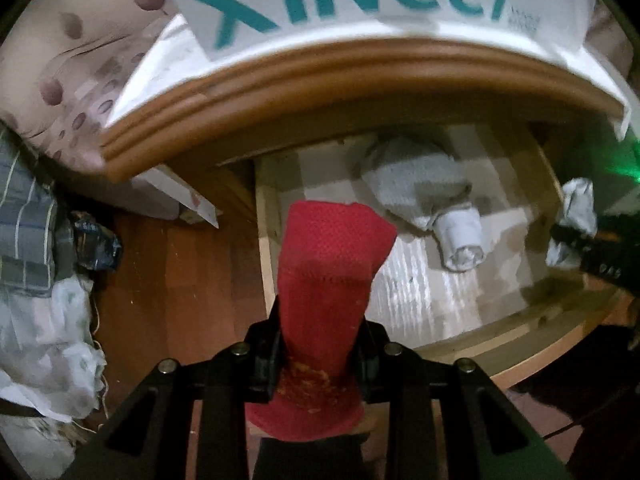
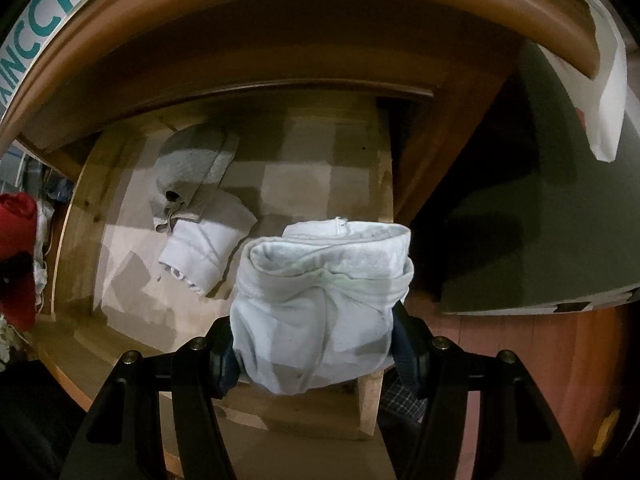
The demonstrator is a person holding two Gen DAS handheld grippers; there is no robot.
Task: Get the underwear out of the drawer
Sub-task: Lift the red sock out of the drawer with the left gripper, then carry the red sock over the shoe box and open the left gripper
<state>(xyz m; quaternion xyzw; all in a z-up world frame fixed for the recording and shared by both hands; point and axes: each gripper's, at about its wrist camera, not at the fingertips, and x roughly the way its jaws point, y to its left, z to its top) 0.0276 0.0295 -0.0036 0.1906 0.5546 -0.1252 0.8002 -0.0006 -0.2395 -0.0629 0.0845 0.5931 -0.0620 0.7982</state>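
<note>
We are seeing dim, warm indoor light, brightest on the drawer floor (image 1: 400,280) and falling off to black at the rounded corners. Fisheye distortion is bending the cabinet edge (image 1: 360,68) into an arc. Motion blur is smearing the left view; the right view is looking sharper. A green glare (image 1: 624,168) is flaring at the left view's right edge.

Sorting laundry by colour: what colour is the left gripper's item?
Red, clearest in the left wrist view.

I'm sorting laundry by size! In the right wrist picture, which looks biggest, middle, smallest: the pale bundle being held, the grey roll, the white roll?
1. pale bundle, though it's nearest the camera
2-3. grey roll and white roll look alike
</note>
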